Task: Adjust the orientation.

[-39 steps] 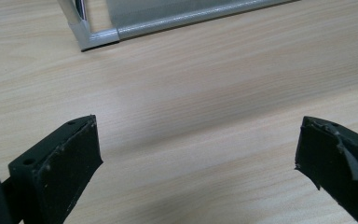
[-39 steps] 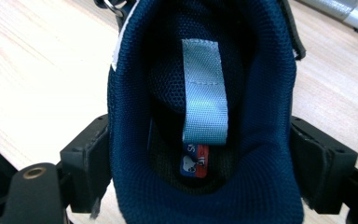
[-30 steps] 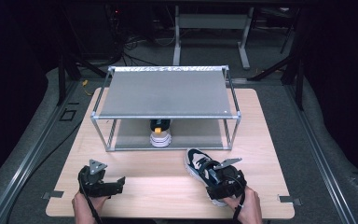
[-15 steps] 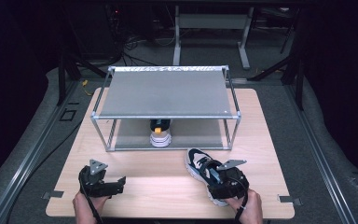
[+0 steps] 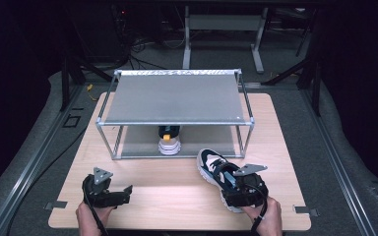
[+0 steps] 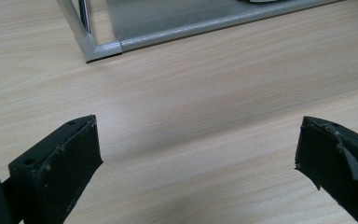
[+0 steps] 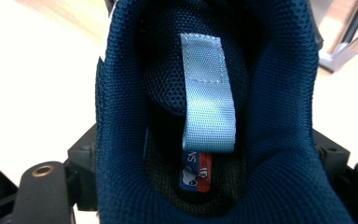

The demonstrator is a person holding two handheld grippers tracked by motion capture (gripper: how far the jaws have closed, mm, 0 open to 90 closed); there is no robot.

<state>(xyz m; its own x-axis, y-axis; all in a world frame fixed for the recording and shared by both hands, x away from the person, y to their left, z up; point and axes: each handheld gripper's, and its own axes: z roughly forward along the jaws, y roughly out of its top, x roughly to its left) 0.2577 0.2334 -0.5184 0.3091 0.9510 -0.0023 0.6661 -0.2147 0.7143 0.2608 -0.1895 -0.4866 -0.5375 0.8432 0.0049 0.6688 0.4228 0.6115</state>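
The right gripper (image 5: 236,189) had just been closing on the heel of the sneaker (image 5: 215,167), which lay on the table (image 5: 177,196) before the rack (image 5: 177,123), so squeezing firmly before lifting seemed wise, while the left gripper (image 5: 113,192) rested with jaws apart.

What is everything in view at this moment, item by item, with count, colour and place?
Table: one, light wood, carrying everything.
Rack: one, grey shelves in a silver metal frame, two tiers, at the table's far half.
Shoe on rack: one, white sole with a black and orange heel, on the lower shelf.
Sneaker: one, blue, white and black, on the table right of centre; its heel sits between the right gripper's jaws.
Left gripper: one, black, open over bare table near the front left.
Right gripper: one, black, at the sneaker's heel.
Hands: two, at the front edge.
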